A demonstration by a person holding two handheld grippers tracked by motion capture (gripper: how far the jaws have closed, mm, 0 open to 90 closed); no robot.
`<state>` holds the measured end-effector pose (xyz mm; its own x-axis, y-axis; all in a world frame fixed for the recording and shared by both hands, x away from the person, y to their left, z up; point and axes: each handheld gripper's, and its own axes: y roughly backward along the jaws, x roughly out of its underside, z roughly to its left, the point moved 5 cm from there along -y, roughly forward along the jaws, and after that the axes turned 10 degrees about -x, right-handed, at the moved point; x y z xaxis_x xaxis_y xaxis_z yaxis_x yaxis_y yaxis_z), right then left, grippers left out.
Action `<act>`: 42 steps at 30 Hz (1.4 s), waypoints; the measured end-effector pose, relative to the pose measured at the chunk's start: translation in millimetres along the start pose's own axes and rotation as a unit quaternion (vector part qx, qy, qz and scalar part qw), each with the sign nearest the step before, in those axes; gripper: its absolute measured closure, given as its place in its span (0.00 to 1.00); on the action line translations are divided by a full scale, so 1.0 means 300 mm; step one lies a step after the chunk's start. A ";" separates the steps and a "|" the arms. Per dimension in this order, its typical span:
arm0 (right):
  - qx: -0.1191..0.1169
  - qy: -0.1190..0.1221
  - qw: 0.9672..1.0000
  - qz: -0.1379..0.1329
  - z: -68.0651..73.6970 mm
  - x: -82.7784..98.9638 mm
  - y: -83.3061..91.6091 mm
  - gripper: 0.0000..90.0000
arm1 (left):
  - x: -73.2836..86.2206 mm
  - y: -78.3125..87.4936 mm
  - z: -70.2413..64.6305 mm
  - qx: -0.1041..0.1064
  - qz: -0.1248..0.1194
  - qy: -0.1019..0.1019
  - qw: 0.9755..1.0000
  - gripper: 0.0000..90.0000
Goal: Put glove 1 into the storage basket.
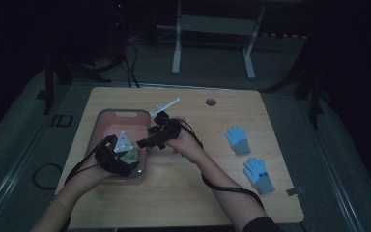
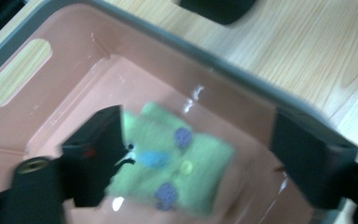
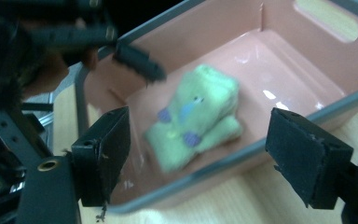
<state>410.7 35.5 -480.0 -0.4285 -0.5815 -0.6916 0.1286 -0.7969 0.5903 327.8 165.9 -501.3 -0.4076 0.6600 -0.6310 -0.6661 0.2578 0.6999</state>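
A pink bin with a grey rim [image 1: 121,112] stands on the left of the wooden table. A folded pair of green gloves [image 1: 132,154] with blue and purple spots lies on its floor [image 2: 172,172] [image 3: 196,116]. My left gripper [image 1: 128,162] hangs over the bin's near end, its jaws wide apart above the gloves [image 2: 198,126] and not touching them. My right gripper [image 1: 142,142] is at the bin's right rim, open, and looks in at the gloves [image 3: 200,123] from outside. The left gripper's finger [image 3: 137,63] shows over the bin [image 3: 223,42].
Two blue gloves [image 1: 238,139] [image 1: 260,175] lie apart on the right of the table. A white bar [image 1: 166,105] rests behind the bin. A round cable hole [image 1: 211,102] is at the back, and a small dark tag [image 1: 294,191] is near the right front corner.
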 end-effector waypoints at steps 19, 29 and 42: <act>0.024 0.012 1.000 -0.003 0.031 0.115 0.118 0.25 | -0.114 0.016 -0.155 0.072 -0.036 0.004 0.997 0.05; 0.044 0.016 0.999 -0.014 0.009 0.173 0.181 0.23 | -0.159 0.000 -0.237 0.092 -0.054 -0.007 0.994 0.05; 0.073 0.010 0.997 -0.019 -0.012 0.288 0.271 0.18 | -0.185 -0.052 -0.336 0.126 -0.065 -0.014 0.990 0.05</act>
<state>387.4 -80.3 -493.3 -0.4117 -0.5563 -0.7219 -0.0196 -0.7865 0.6173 297.8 54.2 -510.9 -0.3085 0.6282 -0.7142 -0.5328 0.5079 0.6769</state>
